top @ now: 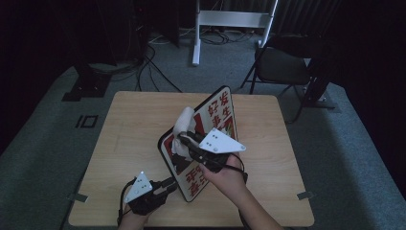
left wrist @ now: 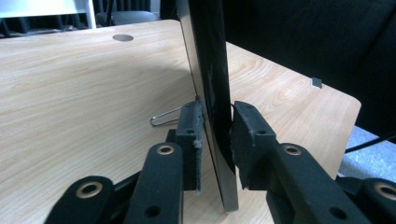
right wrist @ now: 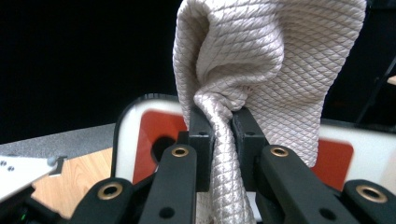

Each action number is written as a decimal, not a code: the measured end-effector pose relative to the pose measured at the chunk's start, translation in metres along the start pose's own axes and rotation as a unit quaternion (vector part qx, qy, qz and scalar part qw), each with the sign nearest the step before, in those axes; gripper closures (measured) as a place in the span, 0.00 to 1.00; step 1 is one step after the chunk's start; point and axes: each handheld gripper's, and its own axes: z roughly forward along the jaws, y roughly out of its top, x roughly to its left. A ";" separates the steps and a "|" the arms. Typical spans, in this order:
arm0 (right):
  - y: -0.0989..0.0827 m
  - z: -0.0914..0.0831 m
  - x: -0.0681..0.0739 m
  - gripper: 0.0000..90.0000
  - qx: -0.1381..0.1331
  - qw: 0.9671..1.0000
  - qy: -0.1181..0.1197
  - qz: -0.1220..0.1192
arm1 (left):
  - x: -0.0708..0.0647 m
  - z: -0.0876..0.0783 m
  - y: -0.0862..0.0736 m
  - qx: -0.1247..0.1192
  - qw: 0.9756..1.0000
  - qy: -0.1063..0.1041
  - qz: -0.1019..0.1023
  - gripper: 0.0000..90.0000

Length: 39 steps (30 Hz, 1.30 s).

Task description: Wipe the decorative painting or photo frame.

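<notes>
A white sign board with red characters and a black edge stands tilted on the wooden table. My left gripper is shut on the board's near lower edge, one pad on each face. My right gripper is shut on a bunched pale quilted cloth, held up against the board's printed face. In the right gripper view the cloth rises from between the jaws, with the board's red and white face behind it.
A thin wire stand leg lies on the table behind the board. A dark folding chair and a white frame stand beyond the table's far edge, with cables on the grey floor.
</notes>
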 end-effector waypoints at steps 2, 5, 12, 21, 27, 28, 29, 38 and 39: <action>0.004 0.004 0.001 0.90 -0.004 1.000 0.001 -0.001 | -0.001 0.000 0.000 0.000 1.000 0.001 0.003 0.85; 0.009 0.008 0.003 0.90 -0.007 1.000 0.004 -0.001 | -0.001 0.000 0.001 0.001 1.000 0.002 0.004 0.85; 0.009 0.015 0.006 0.90 -0.012 1.000 -0.002 -0.003 | 0.000 0.000 0.002 0.002 1.000 0.007 0.005 0.85; -0.005 0.015 0.010 0.90 0.002 1.000 -0.004 -0.008 | -0.001 0.000 0.002 0.003 1.000 0.010 0.007 0.85; -0.026 0.013 0.012 0.90 0.019 1.000 -0.006 -0.006 | -0.001 0.000 0.003 0.002 1.000 0.012 0.006 0.85; -0.039 0.011 0.010 0.90 0.030 1.000 -0.007 0.000 | -0.001 0.000 0.003 0.002 1.000 0.012 0.006 0.85; -0.044 0.010 0.010 0.90 0.034 0.999 -0.008 0.001 | 0.000 0.000 0.003 0.002 1.000 0.012 0.006 0.85; -0.082 0.000 0.015 0.90 0.066 0.998 -0.011 0.007 | -0.002 0.001 0.003 0.003 1.000 0.009 0.007 0.85; -0.085 -0.001 0.016 0.90 0.068 0.998 -0.011 0.006 | -0.002 0.001 0.003 0.002 1.000 0.009 0.006 0.85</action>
